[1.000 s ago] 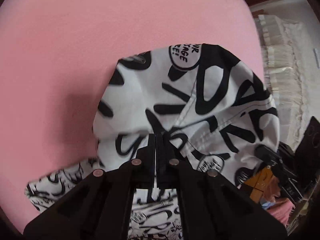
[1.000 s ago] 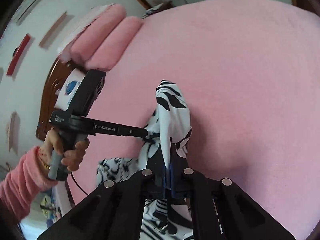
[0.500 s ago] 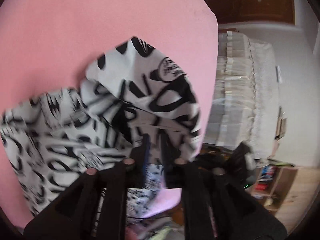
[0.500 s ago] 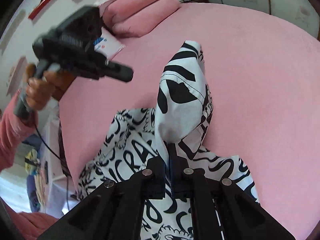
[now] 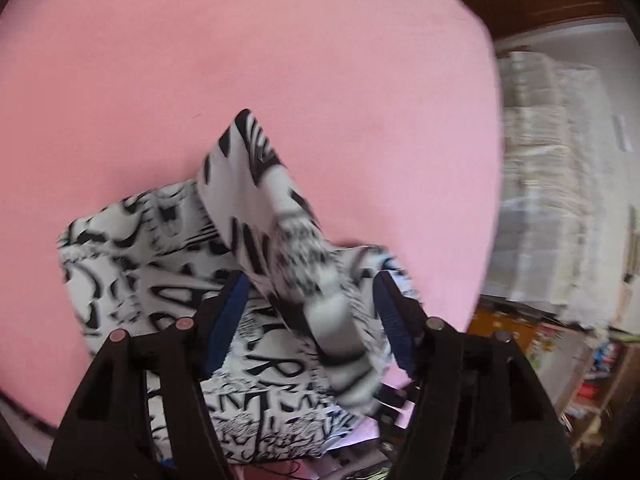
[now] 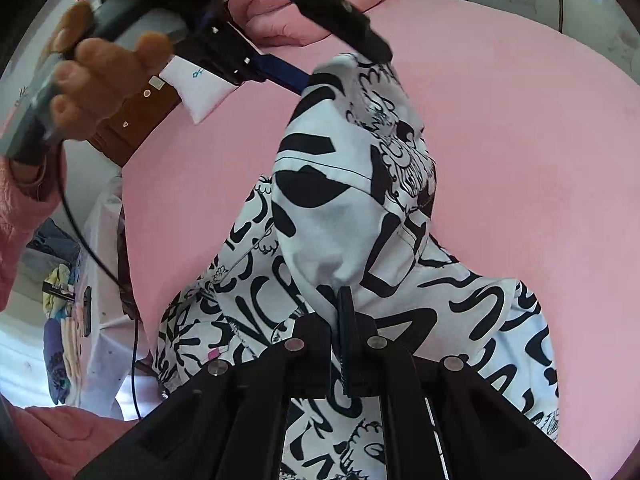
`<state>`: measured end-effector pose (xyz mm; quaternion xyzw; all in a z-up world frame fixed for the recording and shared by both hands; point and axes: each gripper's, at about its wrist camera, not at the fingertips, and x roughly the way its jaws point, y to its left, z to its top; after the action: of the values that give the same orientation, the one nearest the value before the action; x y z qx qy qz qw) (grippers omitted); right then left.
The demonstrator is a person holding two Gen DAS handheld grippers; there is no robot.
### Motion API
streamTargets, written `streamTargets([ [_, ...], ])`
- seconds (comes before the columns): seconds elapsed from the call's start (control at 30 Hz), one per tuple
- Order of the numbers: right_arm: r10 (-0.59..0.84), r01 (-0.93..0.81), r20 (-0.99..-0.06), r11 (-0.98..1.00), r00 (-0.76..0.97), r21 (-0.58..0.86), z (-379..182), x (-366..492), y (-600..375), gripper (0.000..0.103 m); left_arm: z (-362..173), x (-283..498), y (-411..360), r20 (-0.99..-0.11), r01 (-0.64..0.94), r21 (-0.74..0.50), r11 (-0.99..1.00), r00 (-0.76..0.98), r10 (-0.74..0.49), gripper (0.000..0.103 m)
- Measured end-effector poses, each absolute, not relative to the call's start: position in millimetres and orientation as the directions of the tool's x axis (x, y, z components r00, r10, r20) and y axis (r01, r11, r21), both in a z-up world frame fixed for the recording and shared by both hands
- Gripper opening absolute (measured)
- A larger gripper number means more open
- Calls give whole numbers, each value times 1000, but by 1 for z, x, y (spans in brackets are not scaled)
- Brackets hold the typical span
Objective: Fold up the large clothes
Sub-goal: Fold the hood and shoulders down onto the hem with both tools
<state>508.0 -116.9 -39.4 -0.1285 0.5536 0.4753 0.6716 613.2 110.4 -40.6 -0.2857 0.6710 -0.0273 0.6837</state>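
We see our left claw (image 5: 310,280) spread wide, a blurred fold of the black-and-white printed garment (image 5: 160,272) passing loosely between its fingers. Our right claw (image 6: 340,312) is clamped on a ridge of the same garment (image 6: 340,208), which rises from it toward the left claw. The rest lies on the pink bed (image 6: 520,140), running lengthwise away from us.

Black left gripper (image 5: 310,300), blue pads, silver screws; pink fuzzy sleeve (image 6: 16,216).
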Motion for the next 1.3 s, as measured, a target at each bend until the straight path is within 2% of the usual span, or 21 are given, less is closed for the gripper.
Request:
streamTargets([
  [0.07,492,-789,-869,513,-52,338,-34,500,-122,4,-51,604,111,-902,-367,-425,827,97,-421,12],
  [0.17,483,-786,-875,528,-33,321,-29,494,-131,4,-51,579,110,-890,-365,-454,813,152,-430,8],
  [0.37,503,-768,-863,569,42,295,-22,481,-159,4,-55,493,102,-884,-350,-468,811,199,-423,7],
  [0.47,524,-734,-843,619,123,278,-22,472,-175,4,-79,440,89,-862,-337,-506,794,207,-462,7],
  [0.57,553,-654,-817,681,165,329,-40,452,-195,4,-115,390,73,-847,-336,-532,777,224,-483,7],
  [0.77,510,-528,-842,771,175,357,-104,405,-215,8,-180,325,56,-837,-319,-543,777,286,-467,7],
  [0.93,540,-326,-831,816,133,478,-145,385,-240,9,-217,303,48,-825,-279,-559,781,275,-493,7],
  [1.1,569,-173,-814,819,117,548,-150,377,-255,13,-233,292,37,-855,-265,-513,816,240,-460,7],
  [1.17,560,-169,-818,826,131,538,-142,376,-260,23,-231,292,37,-863,-253,-498,829,242,-444,7],
  [1.23,547,-171,-827,834,130,524,-132,375,-264,46,-223,296,38,-873,-257,-479,839,243,-423,7],
  [1.27,541,-166,-830,838,133,520,-129,372,-269,80,-219,298,39,-880,-272,-467,842,239,-410,7],
  [1.3,541,-156,-826,840,157,520,-123,369,-274,99,-214,301,43,-881,-286,-466,837,239,-408,7],
])
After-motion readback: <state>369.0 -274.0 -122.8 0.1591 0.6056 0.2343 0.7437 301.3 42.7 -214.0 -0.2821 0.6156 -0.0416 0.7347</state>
